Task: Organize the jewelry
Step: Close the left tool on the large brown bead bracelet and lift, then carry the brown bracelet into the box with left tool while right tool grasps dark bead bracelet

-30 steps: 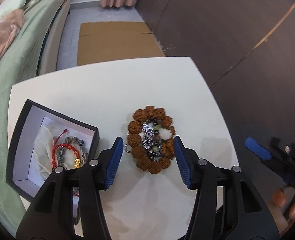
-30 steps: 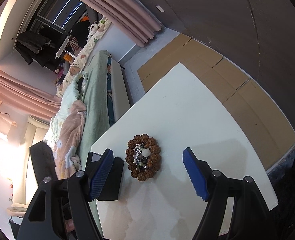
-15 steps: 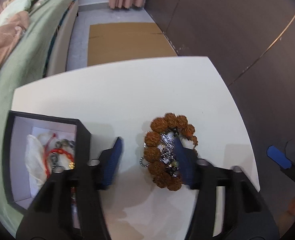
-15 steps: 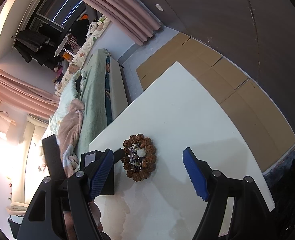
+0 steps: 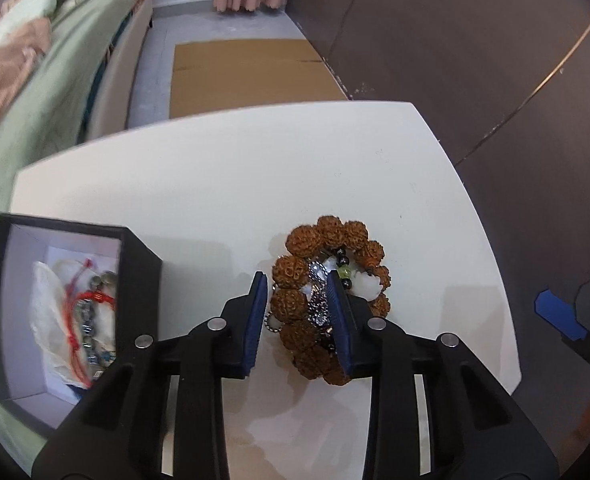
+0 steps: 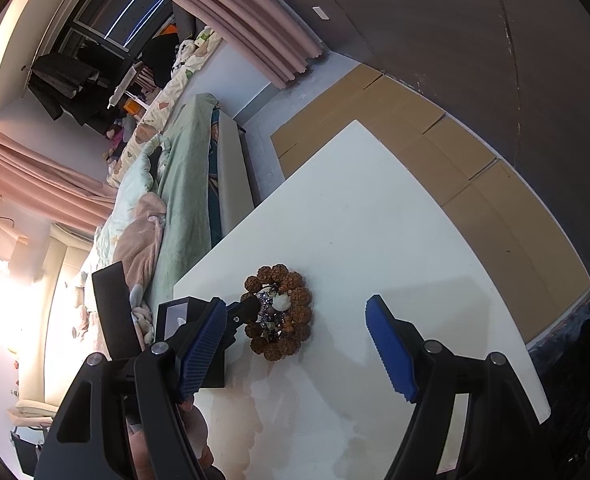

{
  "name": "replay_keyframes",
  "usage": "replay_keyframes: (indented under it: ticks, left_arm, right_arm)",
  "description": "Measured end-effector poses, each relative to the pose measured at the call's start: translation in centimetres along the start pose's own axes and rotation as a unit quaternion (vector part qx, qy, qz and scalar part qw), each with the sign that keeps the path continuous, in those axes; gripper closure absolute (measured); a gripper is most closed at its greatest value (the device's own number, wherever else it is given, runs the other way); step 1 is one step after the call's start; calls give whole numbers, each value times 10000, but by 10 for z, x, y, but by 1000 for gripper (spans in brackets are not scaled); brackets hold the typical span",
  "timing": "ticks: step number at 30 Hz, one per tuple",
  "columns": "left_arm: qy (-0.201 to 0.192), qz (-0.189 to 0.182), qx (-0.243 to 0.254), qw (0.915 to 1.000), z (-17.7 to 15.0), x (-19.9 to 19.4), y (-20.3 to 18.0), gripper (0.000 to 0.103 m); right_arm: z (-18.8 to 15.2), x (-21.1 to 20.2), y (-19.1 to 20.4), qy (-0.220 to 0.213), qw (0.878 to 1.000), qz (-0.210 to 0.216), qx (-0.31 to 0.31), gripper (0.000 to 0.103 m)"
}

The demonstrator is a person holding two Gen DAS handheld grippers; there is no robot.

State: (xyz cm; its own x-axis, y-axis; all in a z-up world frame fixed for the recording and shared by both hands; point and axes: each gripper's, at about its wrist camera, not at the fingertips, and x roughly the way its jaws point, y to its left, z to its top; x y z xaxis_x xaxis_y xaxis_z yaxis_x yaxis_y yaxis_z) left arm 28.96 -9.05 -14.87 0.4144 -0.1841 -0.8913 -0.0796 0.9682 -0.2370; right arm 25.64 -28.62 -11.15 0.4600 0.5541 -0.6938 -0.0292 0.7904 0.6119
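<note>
The left hand-held gripper has its 2 blue pads narrowed around the left side of the brown bead bracelet: the left pad sits outside the ring of big beads, the right pad inside it, among the silver chain and small dark beads heaped in the middle. Whether the pads already press the beads I cannot tell; a sliver of gap shows at the left pad. The bracelet lies flat on the white counter, toward its right near corner, with a white piece inside the ring.

To the left, at the counter's left near edge, stands an open black box with a pale lining; in it lie a red cord bracelet, a strand of grey beads and a crumpled white pouch.

The right hand-held gripper hangs above the counter's near edge with its 2 pads wide apart, holding nothing; the bracelet lies beyond and between them, nearer the left pad.
</note>
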Motion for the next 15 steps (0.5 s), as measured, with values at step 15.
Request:
replay_keyframes:
  ticks: [15]
  left_arm:
    - [-542,-892,256,9942,-1,-54,-10,84]
  right_arm:
    - [-3,21,8,82,9999,-149,22,41]
